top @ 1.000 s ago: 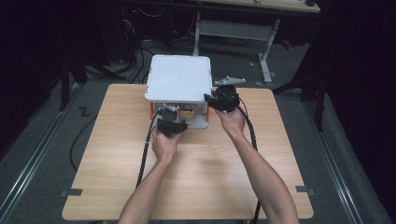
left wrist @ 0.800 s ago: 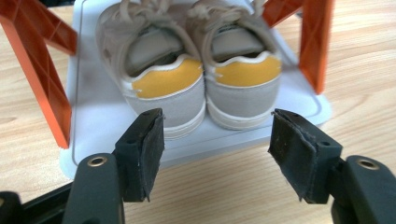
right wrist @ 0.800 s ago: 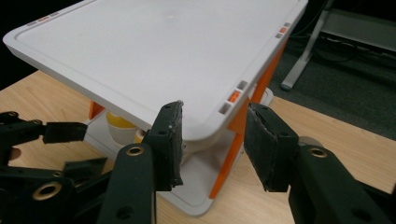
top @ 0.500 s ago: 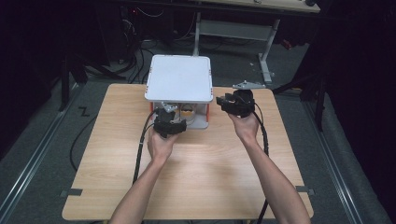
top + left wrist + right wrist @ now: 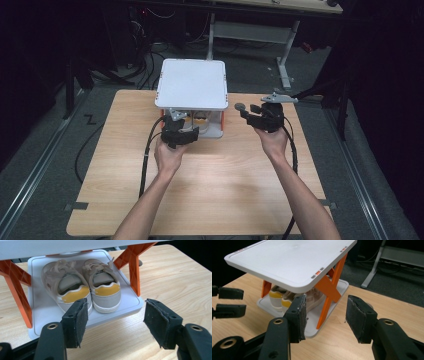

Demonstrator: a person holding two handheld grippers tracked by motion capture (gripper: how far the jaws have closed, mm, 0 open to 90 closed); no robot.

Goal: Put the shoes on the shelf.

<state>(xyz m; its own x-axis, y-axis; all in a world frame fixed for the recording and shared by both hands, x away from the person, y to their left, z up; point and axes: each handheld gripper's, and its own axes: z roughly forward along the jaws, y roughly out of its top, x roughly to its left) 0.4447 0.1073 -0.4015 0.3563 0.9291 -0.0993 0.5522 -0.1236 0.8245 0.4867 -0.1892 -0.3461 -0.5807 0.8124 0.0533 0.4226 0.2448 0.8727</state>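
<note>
In the high view we see the white two-tier rack (image 5: 192,84) standing at the far middle of the wooden table (image 5: 220,190). The left gripper (image 5: 179,131) sits at the rack's near edge, facing the lower shelf. The right gripper (image 5: 253,113) hovers just to the right of the rack, apart from it.

In the left gripper view we see a pair of beige shoes (image 5: 85,282) with yellow heel tabs standing side by side on the rack's lower shelf (image 5: 45,312), heels toward the camera, between the orange legs (image 5: 132,267). The left gripper (image 5: 115,315) is released: its jaws stand wide, short of the shelf edge, with nothing between them.

In the right gripper view we see the rack from its corner, the shoes under its top plate (image 5: 287,260). The right gripper (image 5: 326,312) is released; its jaws have just been opening and hold nothing. The left gripper's fingers (image 5: 230,293) enter at the left, beside the rack.
</note>
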